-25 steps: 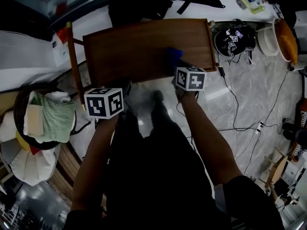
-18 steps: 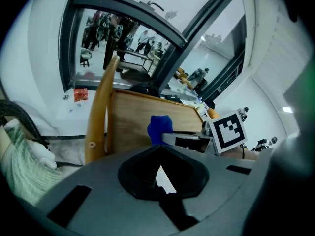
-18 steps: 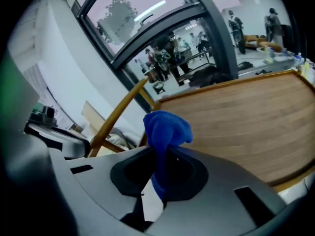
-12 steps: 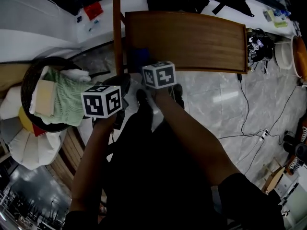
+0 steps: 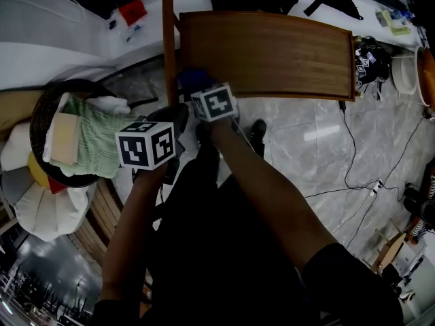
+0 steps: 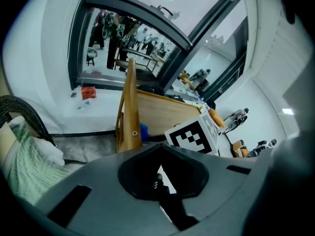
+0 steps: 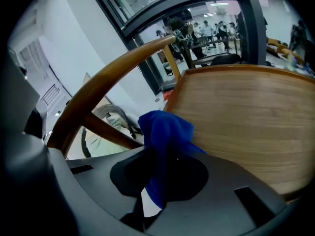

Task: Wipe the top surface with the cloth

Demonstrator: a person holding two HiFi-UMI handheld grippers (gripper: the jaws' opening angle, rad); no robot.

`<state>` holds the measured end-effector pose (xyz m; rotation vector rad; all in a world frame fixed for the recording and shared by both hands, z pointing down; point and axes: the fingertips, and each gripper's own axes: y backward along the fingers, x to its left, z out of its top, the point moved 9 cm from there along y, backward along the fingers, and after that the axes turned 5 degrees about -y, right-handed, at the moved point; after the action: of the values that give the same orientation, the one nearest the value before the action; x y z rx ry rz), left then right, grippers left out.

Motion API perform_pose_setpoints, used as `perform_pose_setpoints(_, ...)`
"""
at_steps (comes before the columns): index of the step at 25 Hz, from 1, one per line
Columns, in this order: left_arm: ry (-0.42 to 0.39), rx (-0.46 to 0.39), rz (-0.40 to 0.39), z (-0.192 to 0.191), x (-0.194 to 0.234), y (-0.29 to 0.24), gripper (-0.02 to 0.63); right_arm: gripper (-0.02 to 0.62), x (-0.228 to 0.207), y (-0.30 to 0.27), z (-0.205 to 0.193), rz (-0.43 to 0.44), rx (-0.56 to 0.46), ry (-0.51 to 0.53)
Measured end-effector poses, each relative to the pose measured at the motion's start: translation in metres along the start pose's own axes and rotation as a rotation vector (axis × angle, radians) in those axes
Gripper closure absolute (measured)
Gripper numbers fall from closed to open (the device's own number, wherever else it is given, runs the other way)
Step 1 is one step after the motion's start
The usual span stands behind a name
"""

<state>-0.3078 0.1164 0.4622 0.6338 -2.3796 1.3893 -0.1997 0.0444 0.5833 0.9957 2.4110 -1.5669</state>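
The wooden top (image 5: 272, 53) carries a blue cloth (image 5: 194, 79) at its near left corner.

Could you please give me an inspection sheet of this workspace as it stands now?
Surface: wooden top bare apart from the cloth.
Job's things: blue cloth at the top's near left corner.
Clutter: wicker basket holding a green towel, left of the top.
Grippers: right gripper shut on the blue cloth; left gripper jaws together, nothing held, off the top.
Cables: black cable trailing over the floor, right.
Surroundings: marble floor; window beyond.
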Motion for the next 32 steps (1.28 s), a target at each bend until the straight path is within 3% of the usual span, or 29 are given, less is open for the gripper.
perform_pose_setpoints(5,-0.026,0.017,-0.003,0.01,-0.022,-0.021,0.595,0.534,-0.032,0.02,-0.005,0.003,0.012,-0.025)
perform_pose_setpoints(12,-0.041,0.046,-0.018,0.028,-0.077,-0.071,0.595,0.534,-0.112,0.074,-0.016,-0.032,-0.002,-0.046)
perform_pose_setpoints(22,-0.117,0.1,-0.094,0.046,-0.186,-0.158,0.595,0.534,-0.252,0.169,-0.04,-0.168,-0.034,-0.093)
perform_pose_setpoints(32,-0.171,0.148,-0.162,0.046,-0.268,-0.225,0.595,0.534,-0.351,0.242,-0.057,-0.281,-0.088,-0.135)
